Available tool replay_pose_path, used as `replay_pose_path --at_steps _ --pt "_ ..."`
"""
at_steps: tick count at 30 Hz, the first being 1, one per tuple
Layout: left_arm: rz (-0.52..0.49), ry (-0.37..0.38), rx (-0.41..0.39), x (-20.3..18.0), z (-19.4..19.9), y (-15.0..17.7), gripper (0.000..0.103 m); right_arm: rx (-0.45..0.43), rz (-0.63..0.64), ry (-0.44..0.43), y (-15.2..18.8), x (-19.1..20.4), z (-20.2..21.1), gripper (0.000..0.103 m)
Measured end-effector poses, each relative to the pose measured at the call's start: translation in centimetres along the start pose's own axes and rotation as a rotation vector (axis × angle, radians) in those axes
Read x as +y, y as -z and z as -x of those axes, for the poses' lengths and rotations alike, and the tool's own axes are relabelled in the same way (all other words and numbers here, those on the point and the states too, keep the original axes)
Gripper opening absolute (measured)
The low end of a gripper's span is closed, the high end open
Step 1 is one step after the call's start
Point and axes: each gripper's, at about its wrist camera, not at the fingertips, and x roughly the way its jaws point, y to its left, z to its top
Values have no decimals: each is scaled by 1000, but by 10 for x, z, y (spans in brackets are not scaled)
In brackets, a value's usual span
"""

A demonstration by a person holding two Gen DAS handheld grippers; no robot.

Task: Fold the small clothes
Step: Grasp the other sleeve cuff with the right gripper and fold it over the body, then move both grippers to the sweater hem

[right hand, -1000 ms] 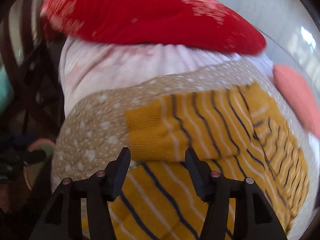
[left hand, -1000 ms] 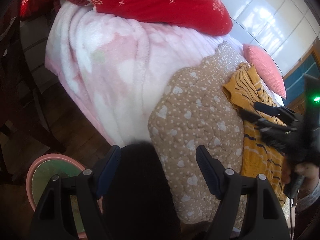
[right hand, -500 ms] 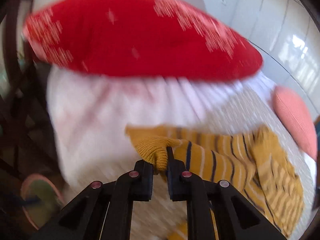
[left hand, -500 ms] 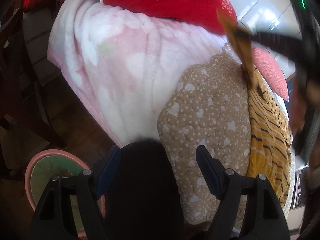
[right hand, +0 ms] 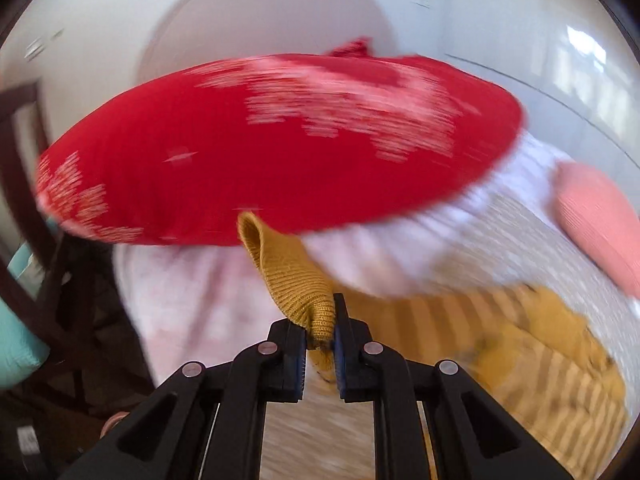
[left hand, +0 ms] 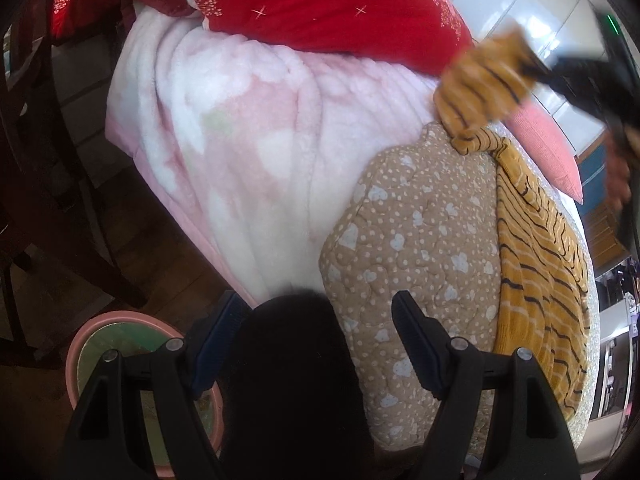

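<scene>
Mustard striped garment (left hand: pixel 536 248) lies lengthwise, near to far, along the right of the quilted pad (left hand: pixel 416 240), its far cuff pinched in the right gripper (right hand: pixel 321 336); left gripper (left hand: pixel 316 336) hangs wide, empty, near-left.

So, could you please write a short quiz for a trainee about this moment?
1. True or false: the right gripper is shut on the sweater.
2. What lies directly under the sweater?
A. the red pillow
B. the tan quilt
C. the basin
3. Fill in: the left gripper holds ____.

Key: 1 true; 2 B; 3 nothing, its fingers stand apart.
</scene>
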Motion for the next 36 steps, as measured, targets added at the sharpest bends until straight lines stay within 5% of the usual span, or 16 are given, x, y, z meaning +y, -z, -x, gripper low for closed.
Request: replay_pose_path --at_steps 7,12,18,22,31,36 --pt "-52 5 32 -27 -13 4 76 23 -358 255 53 -216 53 12" --pt "-116 11 42 -61 -16 5 76 75 -635 312 121 -318 48 12" --pt "-205 4 42 -97 -19 3 76 109 -745 367 173 -363 33 12" --pt "-246 0 45 -113 -26 1 76 120 -818 374 202 -382 33 21" --pt "-379 26 78 -140 -39 1 76 29 -833 222 246 -369 130 27" --pt "-396 33 91 -143 -38 6 76 43 -730 326 279 -358 201 34"
